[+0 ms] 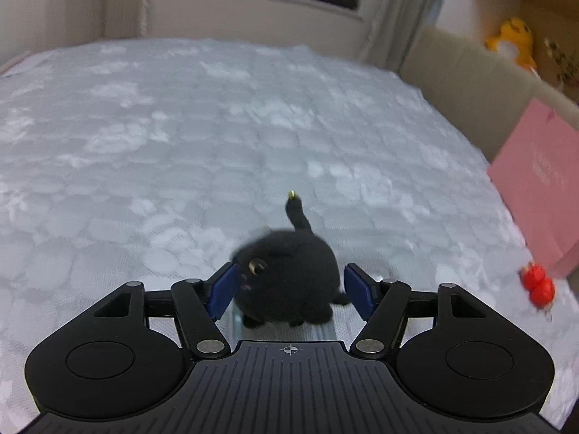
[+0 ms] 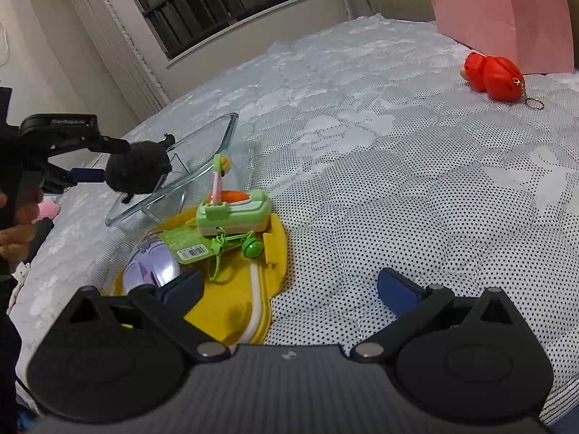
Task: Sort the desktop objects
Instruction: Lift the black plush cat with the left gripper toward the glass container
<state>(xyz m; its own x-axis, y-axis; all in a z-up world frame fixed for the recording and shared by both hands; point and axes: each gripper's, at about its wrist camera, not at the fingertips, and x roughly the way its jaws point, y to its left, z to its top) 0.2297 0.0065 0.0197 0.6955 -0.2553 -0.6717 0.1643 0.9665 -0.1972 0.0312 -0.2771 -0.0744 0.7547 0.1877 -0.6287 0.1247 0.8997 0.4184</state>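
Two tongs are in view. The left tongs (image 1: 289, 291) clench one black plush cat (image 1: 286, 275), a round, fuzzy ball with a short upright tail tipped by a small gold bit; their blue pads press its flanks. From the right wrist view the same cat (image 2: 137, 171) hangs in the left tongs (image 2: 108, 162) above the rim of one clear glass dish (image 2: 202, 155), a rounded rectangle with thick, smooth walls, sitting tilted on the bed (image 2: 398, 188).

The right tongs (image 2: 289, 291) are released, jaws spread wide and holding nothing, above the bed's quilted cover, which is white, dotted with black and woven with pale flower shapes.

Beside the glass dish lies one flat yellow pouch (image 2: 231, 303) of soft cloth with a white stripe. On it rest one green plastic box toy (image 2: 235, 213) with an orange top and a pink upright stem, one green paper tag with a barcode (image 2: 184, 246), one small green bell on a cord (image 2: 249, 245), and one glossy lilac dome (image 2: 152, 267).

Well apart, near the far edge, lies one red rubbery keychain toy (image 2: 494, 74) made of two rounded lobes, with a metal ring. Just beside it stands one smooth pink box (image 2: 499, 14). In the left wrist view one yellow plush (image 1: 512, 41) sits in a cardboard box.
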